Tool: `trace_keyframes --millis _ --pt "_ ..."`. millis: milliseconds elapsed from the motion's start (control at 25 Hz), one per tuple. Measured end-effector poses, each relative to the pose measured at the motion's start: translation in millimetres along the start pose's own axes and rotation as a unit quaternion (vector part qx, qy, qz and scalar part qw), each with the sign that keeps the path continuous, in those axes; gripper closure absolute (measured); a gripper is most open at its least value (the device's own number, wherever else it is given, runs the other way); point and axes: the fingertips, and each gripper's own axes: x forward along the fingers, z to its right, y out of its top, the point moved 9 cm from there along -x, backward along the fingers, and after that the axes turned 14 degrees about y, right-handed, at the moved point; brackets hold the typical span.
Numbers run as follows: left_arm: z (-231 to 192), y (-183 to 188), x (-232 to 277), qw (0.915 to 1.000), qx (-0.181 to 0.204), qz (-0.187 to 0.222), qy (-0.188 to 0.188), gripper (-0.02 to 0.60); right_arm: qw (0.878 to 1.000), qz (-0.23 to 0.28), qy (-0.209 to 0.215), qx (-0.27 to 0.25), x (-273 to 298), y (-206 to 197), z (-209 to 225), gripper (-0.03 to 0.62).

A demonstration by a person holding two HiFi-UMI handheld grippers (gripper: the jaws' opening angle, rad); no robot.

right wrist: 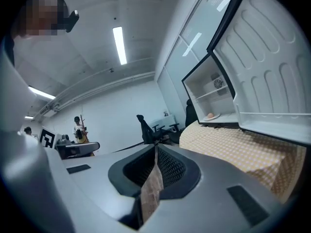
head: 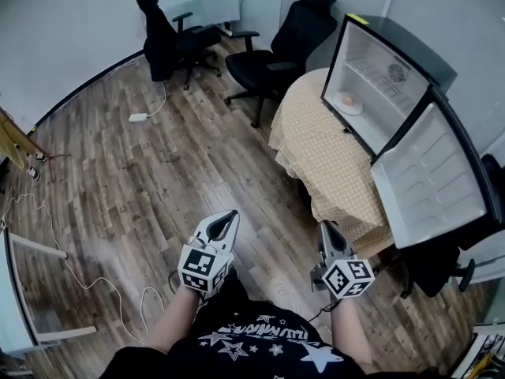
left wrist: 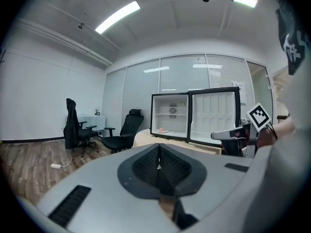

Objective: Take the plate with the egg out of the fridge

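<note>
A small white round plate (head: 348, 104) carrying a pale orange egg (head: 346, 99) lies on the bottom of a compact black fridge with a white interior (head: 371, 73), toward the left of the compartment and below a shelf. The fridge's white-lined door (head: 430, 176) stands swung wide open on the right. The fridge rests on a worktop draped in a yellow checked cloth (head: 316, 144).

Well apart from the fridge, over the brown wood-plank floor (head: 158, 172), the person holds both tools out in front. The left tool (head: 230, 214) is clenched with its jaws pressed together and nothing between them; its view faces the open fridge, where the plate shows low in the compartment. The right tool (head: 325, 227) is likewise clenched on nothing, and sits near the hanging edge of the cloth.

Two black office chairs (head: 276, 50) stand beyond the worktop, by a white-covered desk (head: 209, 2).
</note>
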Motion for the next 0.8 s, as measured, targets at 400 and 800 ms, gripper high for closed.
trace_keyframes --millis 400,800 --pt "-72.4 18.7 57.9 0.9980 0.008 0.014 -0.062 0.574 0.999 0.020 -0.042 -0.006 85.2 14.5 -14.2 0.561" --pt "-107.6 17.7 87.1 0.9940 0.009 0.011 -0.109 0.574 0.995 0.020 -0.093 0.003 110.1 6.4 -20.1 0.560"
